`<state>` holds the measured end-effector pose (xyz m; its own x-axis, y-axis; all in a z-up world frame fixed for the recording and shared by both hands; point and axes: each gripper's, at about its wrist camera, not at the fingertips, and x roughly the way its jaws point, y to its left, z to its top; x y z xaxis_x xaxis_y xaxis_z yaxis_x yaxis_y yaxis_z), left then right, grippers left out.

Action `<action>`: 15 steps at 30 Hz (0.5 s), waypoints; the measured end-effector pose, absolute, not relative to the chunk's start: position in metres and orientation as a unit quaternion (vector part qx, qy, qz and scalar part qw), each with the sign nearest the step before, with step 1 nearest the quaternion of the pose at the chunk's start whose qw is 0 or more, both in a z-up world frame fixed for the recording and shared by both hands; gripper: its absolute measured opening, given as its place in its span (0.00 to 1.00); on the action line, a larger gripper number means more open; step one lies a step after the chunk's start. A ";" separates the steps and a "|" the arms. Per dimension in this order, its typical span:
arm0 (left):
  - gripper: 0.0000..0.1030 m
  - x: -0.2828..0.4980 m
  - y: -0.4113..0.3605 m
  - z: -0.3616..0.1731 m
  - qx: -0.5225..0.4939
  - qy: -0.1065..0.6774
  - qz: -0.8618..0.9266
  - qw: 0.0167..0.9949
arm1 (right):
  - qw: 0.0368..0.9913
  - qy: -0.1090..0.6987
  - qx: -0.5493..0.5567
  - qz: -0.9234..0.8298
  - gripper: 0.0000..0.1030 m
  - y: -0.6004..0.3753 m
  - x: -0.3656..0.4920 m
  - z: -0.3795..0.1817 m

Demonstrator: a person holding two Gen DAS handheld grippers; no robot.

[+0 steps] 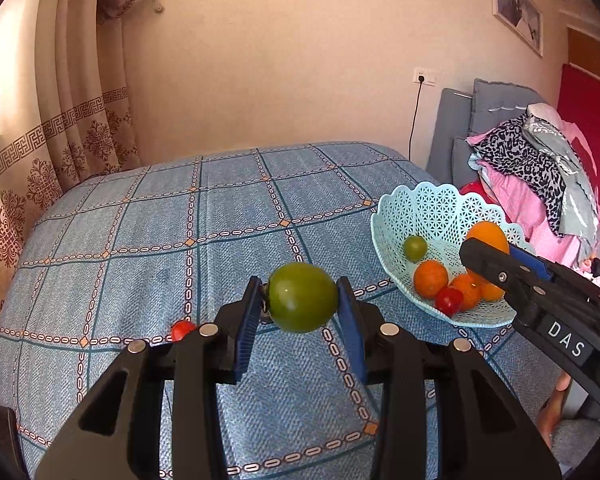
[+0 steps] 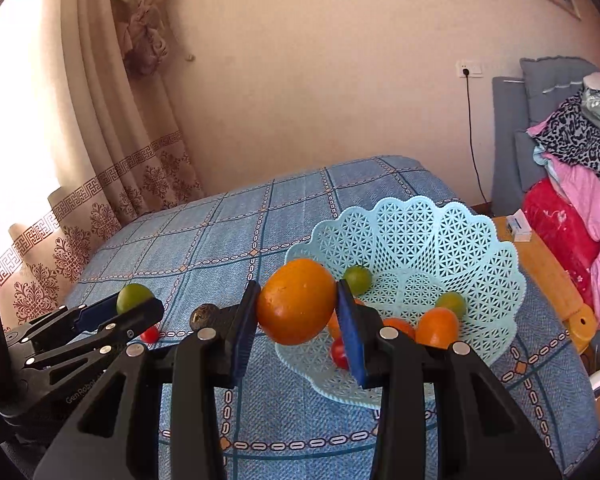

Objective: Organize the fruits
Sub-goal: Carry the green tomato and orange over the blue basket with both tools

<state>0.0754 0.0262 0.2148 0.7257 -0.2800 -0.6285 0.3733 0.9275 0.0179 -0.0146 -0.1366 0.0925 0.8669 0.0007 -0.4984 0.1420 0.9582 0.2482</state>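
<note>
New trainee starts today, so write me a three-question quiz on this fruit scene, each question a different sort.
1. True or false: the left claw is shut on a green tomato.
2. Multiple choice: the orange in the right claw is
A. lying on the cloth
B. held up at the basket's near rim
C. resting on the chair
3. Fill in: the small red tomato left outside the basket lies on the blue checked ____.

Key: 1 true; 2 B; 3 cloth.
</note>
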 end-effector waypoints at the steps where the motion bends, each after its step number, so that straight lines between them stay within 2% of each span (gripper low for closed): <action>1: 0.38 0.076 0.020 0.215 0.074 0.325 -0.182 0.925 | 0.956 0.254 0.142 -0.044 0.37 -0.143 -0.016 0.092; 15: 0.38 0.089 -0.049 0.207 0.084 0.340 -0.247 0.904 | 0.950 0.252 0.146 -0.112 0.37 -0.194 -0.011 0.083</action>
<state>0.0894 -0.0488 0.2065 0.6469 -0.3895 -0.6556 0.5033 0.8640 -0.0168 -0.0105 -0.1945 0.0830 0.8480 -0.1384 -0.5117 0.2860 0.9322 0.2219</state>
